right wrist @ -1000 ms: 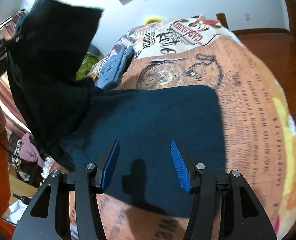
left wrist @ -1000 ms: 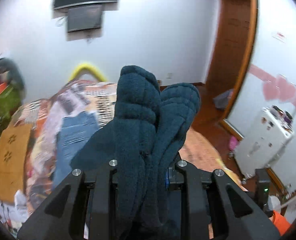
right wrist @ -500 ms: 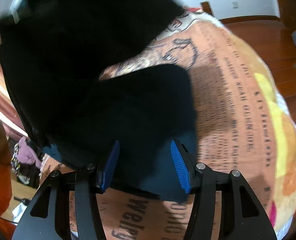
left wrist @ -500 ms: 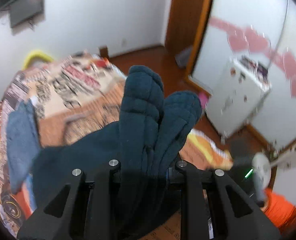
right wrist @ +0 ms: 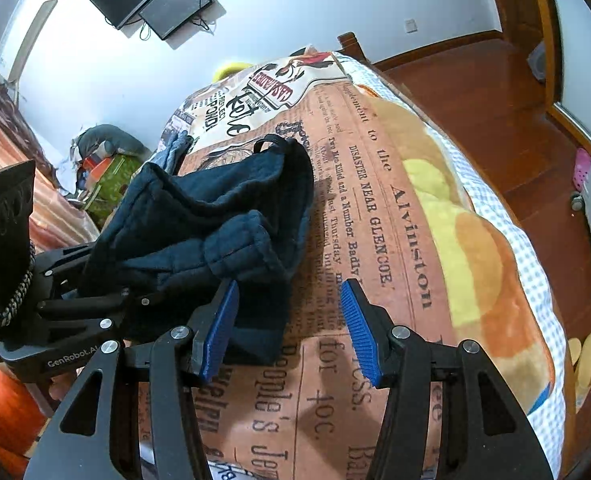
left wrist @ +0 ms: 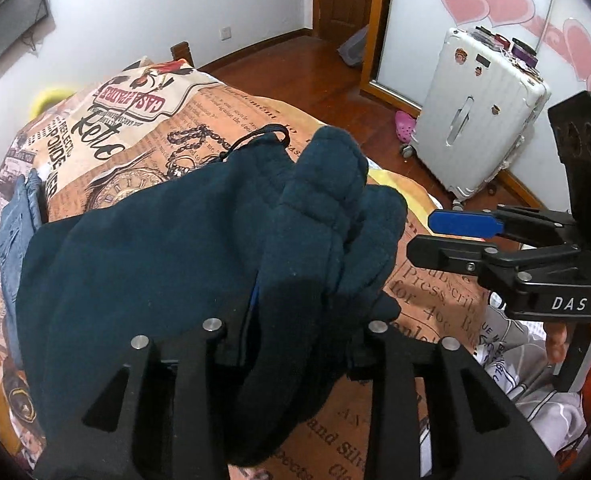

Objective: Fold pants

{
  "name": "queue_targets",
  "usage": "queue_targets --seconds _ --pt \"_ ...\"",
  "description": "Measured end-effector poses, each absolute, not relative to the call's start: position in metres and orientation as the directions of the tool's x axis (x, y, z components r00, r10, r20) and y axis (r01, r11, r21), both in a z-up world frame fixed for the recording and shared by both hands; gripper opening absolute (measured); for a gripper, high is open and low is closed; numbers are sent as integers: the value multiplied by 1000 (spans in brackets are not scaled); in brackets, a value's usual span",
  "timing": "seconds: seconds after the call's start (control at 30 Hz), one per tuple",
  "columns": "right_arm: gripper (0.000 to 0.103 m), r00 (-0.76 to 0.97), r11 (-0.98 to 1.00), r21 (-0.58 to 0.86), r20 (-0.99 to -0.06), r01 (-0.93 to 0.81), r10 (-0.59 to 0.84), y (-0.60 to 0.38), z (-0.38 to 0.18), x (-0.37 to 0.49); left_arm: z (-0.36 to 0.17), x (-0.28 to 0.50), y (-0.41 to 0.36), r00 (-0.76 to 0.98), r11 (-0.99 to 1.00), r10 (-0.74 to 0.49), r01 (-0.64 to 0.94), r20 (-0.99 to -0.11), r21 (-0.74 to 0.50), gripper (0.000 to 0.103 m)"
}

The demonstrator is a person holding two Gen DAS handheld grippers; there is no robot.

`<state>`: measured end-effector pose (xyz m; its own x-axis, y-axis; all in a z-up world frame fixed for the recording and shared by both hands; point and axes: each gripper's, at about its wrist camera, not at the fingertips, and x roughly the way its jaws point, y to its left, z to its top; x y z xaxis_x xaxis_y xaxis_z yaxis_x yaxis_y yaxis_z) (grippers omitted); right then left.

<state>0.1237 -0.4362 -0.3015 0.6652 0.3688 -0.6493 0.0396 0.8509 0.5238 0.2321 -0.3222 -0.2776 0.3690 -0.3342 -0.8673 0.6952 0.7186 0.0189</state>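
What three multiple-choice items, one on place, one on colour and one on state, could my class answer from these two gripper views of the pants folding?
1. Where do the pants lie?
A. on the wooden floor
B. on the printed bedspread
C. on top of the suitcase

2. What colour are the pads of the right gripper?
A. blue
B. red
C. green

3. How is the left gripper set?
A. open and empty
B. shut on the pants
C. shut on the jeans

Answers: 1 B, the dark fabric is spread over the newspaper print. 2 A, both ribbed pads show blue. 3 B, a bunched edge of fabric pokes out between its fingers; the right one stands open with nothing between its pads.
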Motion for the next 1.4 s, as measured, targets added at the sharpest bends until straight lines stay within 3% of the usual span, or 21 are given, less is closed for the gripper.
queue_targets --seconds 0.07,0.2,0.33,0.5,0.57,0.63,0.73,0.87,1.03,1.17,1.4 --pt "50 672 848 528 -643 42 367 -438 -299 124 -276 231 -320 358 725 -333 688 -872 6 46" --pt "50 683 850 525 -632 31 366 -437 -295 117 -268 222 -315 376 731 -324 682 -868 22 53" --pt "50 686 859 511 -631 17 361 -428 -292 113 -252 211 -303 389 736 -371 677 -843 -11 77" --pt "50 686 865 502 -629 0 365 -418 -288 106 -214 207 -271 516 784 -371 620 -772 37 82" --pt "50 677 868 497 -634 -14 374 -413 -288 107 -199 217 -252 582 818 -350 571 -734 62 95" --pt "50 665 871 490 -642 -26 381 -406 -290 108 -185 235 -229 646 860 -316 504 -694 77 101" --pt "50 640 873 486 -658 -43 398 -395 -295 113 -178 271 -204 685 899 -263 430 -680 85 101" --pt "50 600 871 488 -678 -65 425 -380 -303 118 -193 348 -177 671 929 -152 348 -725 127 101" --pt "51 530 878 470 -725 -86 440 -364 -317 132 -247 425 -159 550 933 -60 326 -833 149 101" --pt "59 522 875 476 -726 -91 449 -361 -321 145 -306 448 -153 472 889 31 391 -881 241 102" --pt "59 541 905 418 -746 -75 389 -367 -326 189 -319 435 -112 438 901 -72 414 -896 130 102"
